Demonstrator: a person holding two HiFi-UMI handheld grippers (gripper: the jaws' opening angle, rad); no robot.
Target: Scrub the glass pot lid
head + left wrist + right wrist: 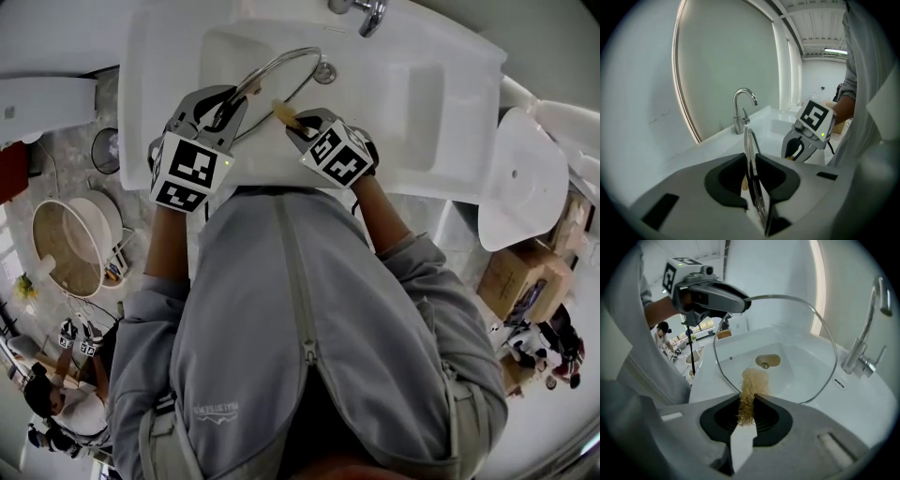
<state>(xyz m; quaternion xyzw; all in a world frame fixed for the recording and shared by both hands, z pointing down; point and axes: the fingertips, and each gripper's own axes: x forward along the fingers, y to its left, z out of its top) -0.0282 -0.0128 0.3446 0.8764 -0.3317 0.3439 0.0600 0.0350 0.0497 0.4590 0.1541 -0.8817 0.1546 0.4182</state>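
Observation:
The glass pot lid stands on edge over the white sink. My left gripper is shut on its metal rim at the left; in the left gripper view the lid runs edge-on between the jaws. My right gripper is shut on a tan fibrous scrubber just right of the lid. In the right gripper view the scrubber sticks out of the jaws and reaches the lid's lower rim, while the left gripper clamps the rim at upper left.
A chrome faucet stands at the back of the sink, with the drain in the basin below the lid. A white fixture and cardboard boxes are to the right. A round tub and people are at the left.

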